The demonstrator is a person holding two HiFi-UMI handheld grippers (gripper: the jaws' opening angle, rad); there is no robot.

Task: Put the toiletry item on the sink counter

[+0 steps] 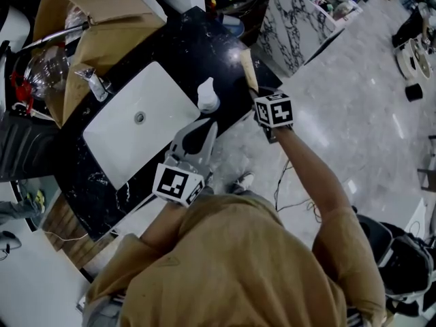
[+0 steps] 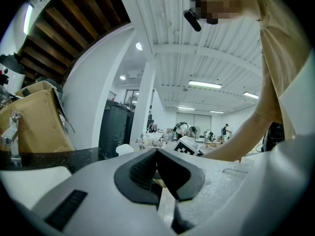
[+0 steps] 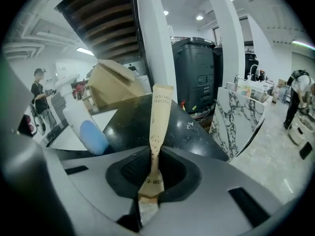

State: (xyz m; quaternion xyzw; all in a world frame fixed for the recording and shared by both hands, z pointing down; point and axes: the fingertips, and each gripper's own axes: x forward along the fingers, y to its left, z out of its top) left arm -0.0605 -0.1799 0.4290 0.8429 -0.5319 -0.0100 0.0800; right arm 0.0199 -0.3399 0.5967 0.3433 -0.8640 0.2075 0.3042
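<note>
- We are holding the paper-wrapped toothbrush [image 3: 160,113] in the right gripper [image 3: 153,168]. The jaws are pinching the flat wrapper near its lower end, and most of its length is standing free beyond them.
- In the head view the toothbrush [image 1: 248,69] is hanging over the right-hand corner of the black sink counter [image 1: 184,43], just beside the counter's front edge. We cannot tell whether its far end is touching the stone.
- The left gripper [image 2: 157,154] is idling with its jaws pressed together on nothing. It is pointing level, low at the front of the counter and near the white basin [image 1: 157,94].
- Judged step: we are bringing the toothbrush down for placing, and release is not yet done.
- Risk 1: the spot below lies close to the edge. If we let go with much of the wrapper overhanging, it will likely tip off onto the floor.
- Risk 2: the grip is sitting on thin paper at one end only. A quick tilt could bend the wrapper or let it slide out of the jaws early.
- Risk 3: the counter looks glossy. A drop from height could send the light packet skidding toward the basin or into the white pump bottle [image 1: 208,95] near it.
- Risk 4: the bottle looks tall and narrow, so a sideways sweep of the right gripper could knock it over.
</note>
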